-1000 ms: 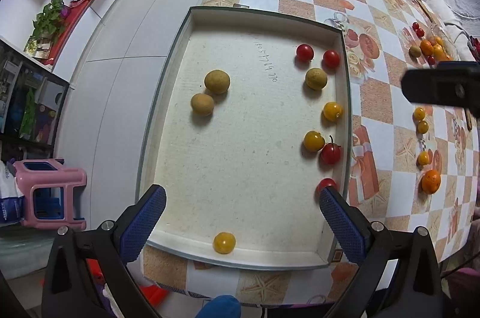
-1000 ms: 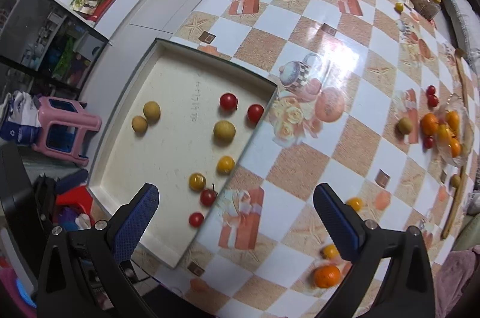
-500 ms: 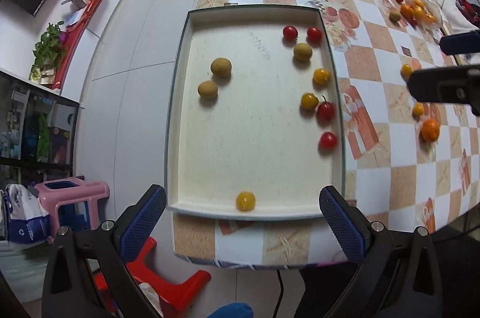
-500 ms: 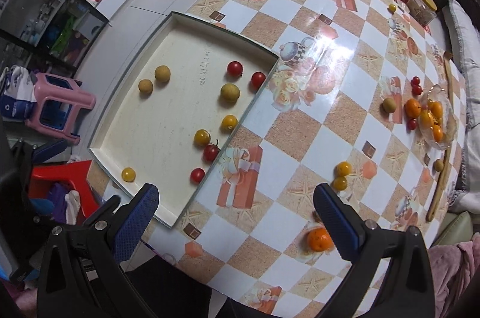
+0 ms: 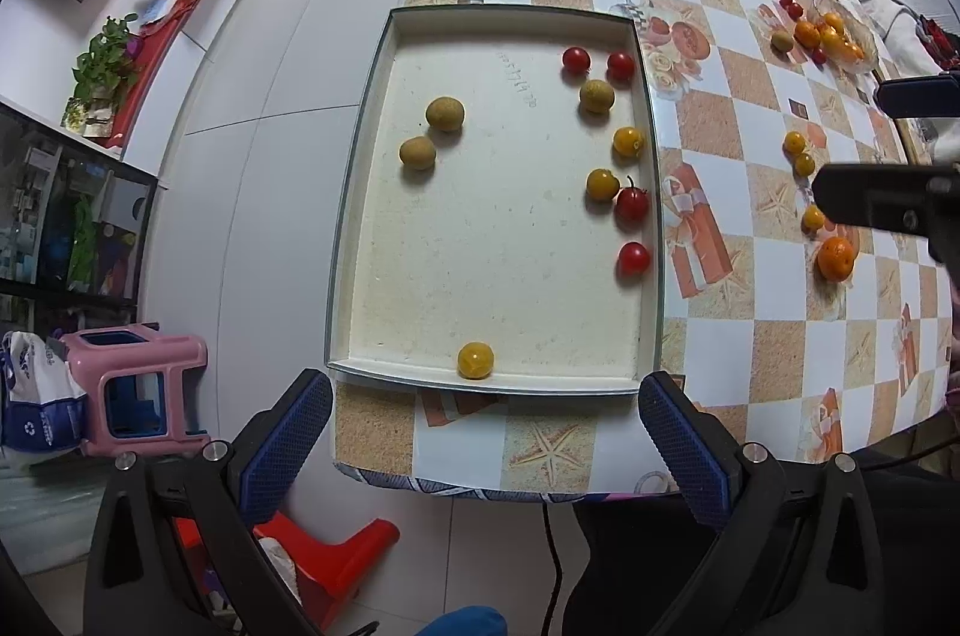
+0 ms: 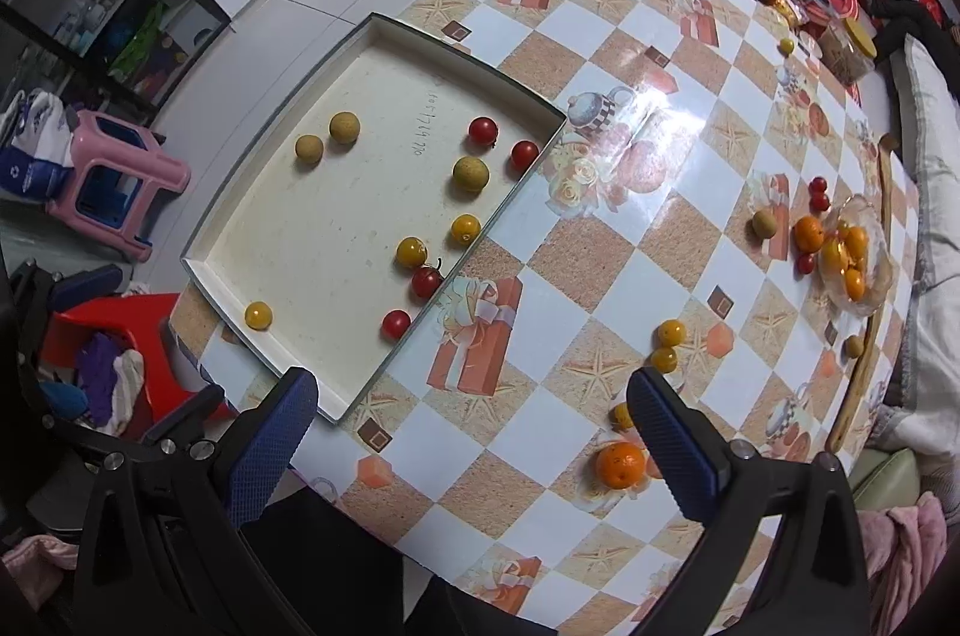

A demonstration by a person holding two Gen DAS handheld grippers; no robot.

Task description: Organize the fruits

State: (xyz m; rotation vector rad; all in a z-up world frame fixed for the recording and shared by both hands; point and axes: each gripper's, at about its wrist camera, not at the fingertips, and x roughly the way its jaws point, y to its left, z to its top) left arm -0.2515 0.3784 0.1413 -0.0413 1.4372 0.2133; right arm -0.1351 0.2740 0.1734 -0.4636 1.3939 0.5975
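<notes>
The left gripper (image 5: 483, 426) is held wide open and empty, above the near edge of the bench (image 5: 456, 450), just short of the tray (image 5: 354, 192). The right gripper (image 6: 474, 426) is likewise spread wide with nothing between its pads, to the right of the tray and over the bench.

Inside the tray, two brown longan-like fruits (image 5: 431, 133) lie towards its left wall. One yellow cherry tomato (image 5: 475, 360) rests against its near wall. Along its right wall, red cherry tomatoes (image 5: 631, 204), two more yellow ones and a third brown fruit (image 5: 596, 96) are mixed together.

To the right of the tray, small yellow fruits (image 6: 667, 345) and a mandarin (image 6: 620, 464) sit loose on the bench. Further right, a clear glass bowl (image 6: 877, 297) holds oranges, with red tomatoes and one brown fruit beside it.

Risks are judged as follows. All the fruit is round and the tablecloth looks glossy, so a nudged piece could roll off the bench edge. The mixed cluster at the tray's right wall is tightly spaced, so neighbours could be knocked during a pick. Cherry tomatoes could be split by a hard squeeze.

One small fruit (image 6: 621, 414) is partly covered by the right gripper's finger. The fruit species cannot be confirmed. The bowl's contents overlap and cannot be counted.
</notes>
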